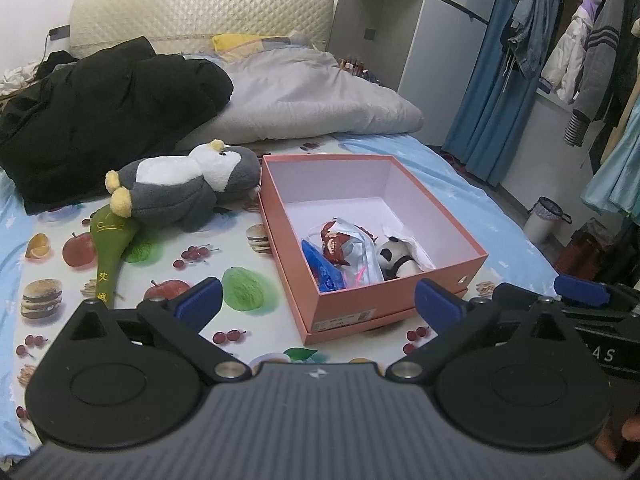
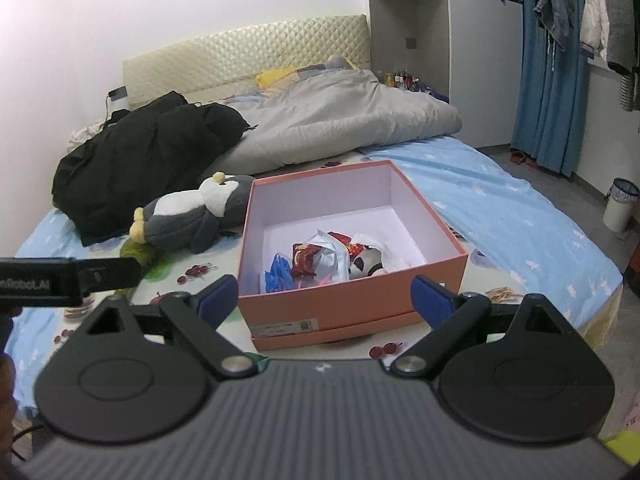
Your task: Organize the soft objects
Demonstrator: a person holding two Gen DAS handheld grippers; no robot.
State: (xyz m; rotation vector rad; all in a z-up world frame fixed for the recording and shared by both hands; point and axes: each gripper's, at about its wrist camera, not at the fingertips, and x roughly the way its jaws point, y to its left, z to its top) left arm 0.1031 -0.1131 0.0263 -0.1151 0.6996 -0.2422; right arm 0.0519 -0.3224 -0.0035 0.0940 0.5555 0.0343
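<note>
Both sets of jaws stand released and wide apart, with nothing between their blue pads. On the left gripper (image 1: 318, 304) the pads frame the near corner of the pink box (image 1: 400, 294) without touching it. The right gripper (image 2: 325, 298) hovers the same way, its pads on either side of the box's near wall (image 2: 352, 300).

This open box rests in its upturned lid on the bed (image 1: 160, 276), on a sheet printed with apples, cherries and burgers. Inside, heaped toward the near side, lie a small panda plush (image 1: 396, 260), a crumpled plastic packet with red print (image 1: 344, 246) and a blue item (image 1: 320, 268); the far half of the white floor is bare.

Just left of the box, a grey and white penguin plush (image 1: 184, 184) lies on its side, its head close to the box's left wall and its yellow feet pointing away. One foot overlaps a green stick-shaped plush with yellow characters (image 1: 108, 248), which runs toward the near edge of the bed.

Behind the penguin sits a black jacket (image 1: 104, 116) in a heap, and beside it a rumpled grey quilt (image 1: 320, 96) against the padded headboard (image 1: 200, 16). Blue curtains (image 1: 492, 80) and hanging clothes (image 1: 600, 48) fill the right side of the room, and a small waste bin (image 1: 546, 220) stands on the floor.

In the right wrist view, the left gripper's black body (image 2: 68, 280) reaches in from the left edge.
</note>
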